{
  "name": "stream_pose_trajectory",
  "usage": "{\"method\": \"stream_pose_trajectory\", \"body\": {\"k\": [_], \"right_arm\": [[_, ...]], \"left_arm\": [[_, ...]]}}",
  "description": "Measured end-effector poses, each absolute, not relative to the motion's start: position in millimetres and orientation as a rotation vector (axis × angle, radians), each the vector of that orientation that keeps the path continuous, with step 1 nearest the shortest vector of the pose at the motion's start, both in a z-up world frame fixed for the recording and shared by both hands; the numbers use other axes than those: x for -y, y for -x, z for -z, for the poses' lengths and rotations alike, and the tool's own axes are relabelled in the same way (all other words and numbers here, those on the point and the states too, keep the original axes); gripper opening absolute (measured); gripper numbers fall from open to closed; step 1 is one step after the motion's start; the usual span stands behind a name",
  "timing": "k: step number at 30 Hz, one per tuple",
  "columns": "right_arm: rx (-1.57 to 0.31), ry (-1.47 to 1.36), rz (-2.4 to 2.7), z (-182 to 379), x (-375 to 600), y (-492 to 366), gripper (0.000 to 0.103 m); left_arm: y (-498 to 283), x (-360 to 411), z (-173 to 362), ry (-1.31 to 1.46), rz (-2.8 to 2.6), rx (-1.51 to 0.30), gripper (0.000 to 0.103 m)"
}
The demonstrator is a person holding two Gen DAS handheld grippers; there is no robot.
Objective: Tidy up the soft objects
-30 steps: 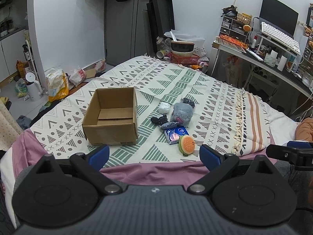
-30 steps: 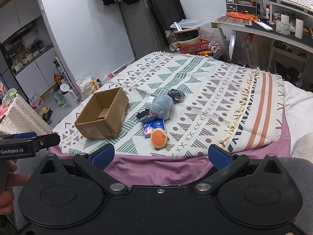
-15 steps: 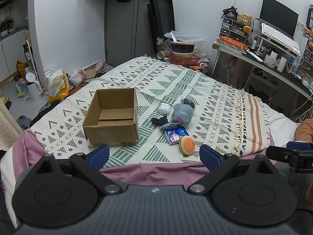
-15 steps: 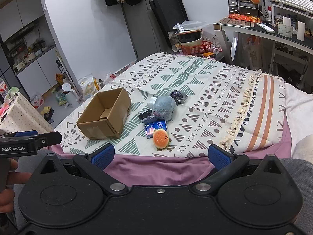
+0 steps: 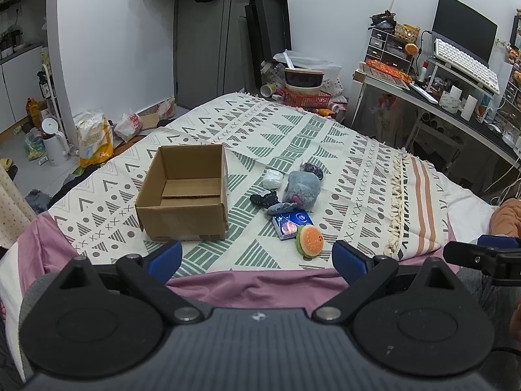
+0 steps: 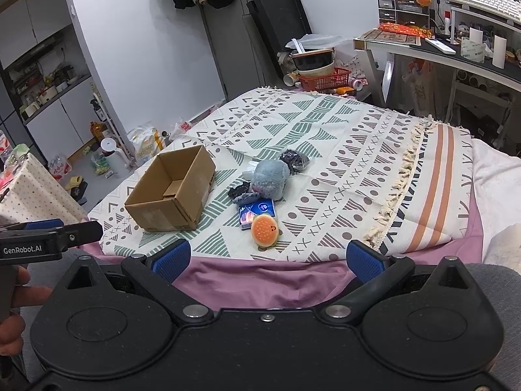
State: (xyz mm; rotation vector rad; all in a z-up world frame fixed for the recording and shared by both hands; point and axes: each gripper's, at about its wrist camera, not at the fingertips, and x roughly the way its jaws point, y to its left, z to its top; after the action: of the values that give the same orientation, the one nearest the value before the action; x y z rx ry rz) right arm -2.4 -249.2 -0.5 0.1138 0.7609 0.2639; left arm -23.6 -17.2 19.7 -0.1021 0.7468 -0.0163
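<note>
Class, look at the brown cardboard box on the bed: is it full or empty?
Empty: the brown cardboard box shows only its bare floor and inner walls.

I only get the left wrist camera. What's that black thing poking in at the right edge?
Observer: That's the right gripper. Its own camera shows its blue pads wide apart with nothing between them.
Visitor: And who is holding the tool I'm looking through?
Observer: The right wrist view shows a left hand wrapped around the handle of the left gripper.
Visitor: Any writing on it?
Observer: Yes, its side reads GenRobot.AI.
</note>
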Motion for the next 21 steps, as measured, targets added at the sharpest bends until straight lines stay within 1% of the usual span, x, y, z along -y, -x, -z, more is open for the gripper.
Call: {"method": "stream_pose_trajectory", "body": {"k": [21], "right_arm": [[-0.766,-0.109,-0.258,4.3,246.5,-14.2,0.103]], "left_arm": [[11.1,19.6,-13.2,0.12,0.028,-0.757,0.098]]}}
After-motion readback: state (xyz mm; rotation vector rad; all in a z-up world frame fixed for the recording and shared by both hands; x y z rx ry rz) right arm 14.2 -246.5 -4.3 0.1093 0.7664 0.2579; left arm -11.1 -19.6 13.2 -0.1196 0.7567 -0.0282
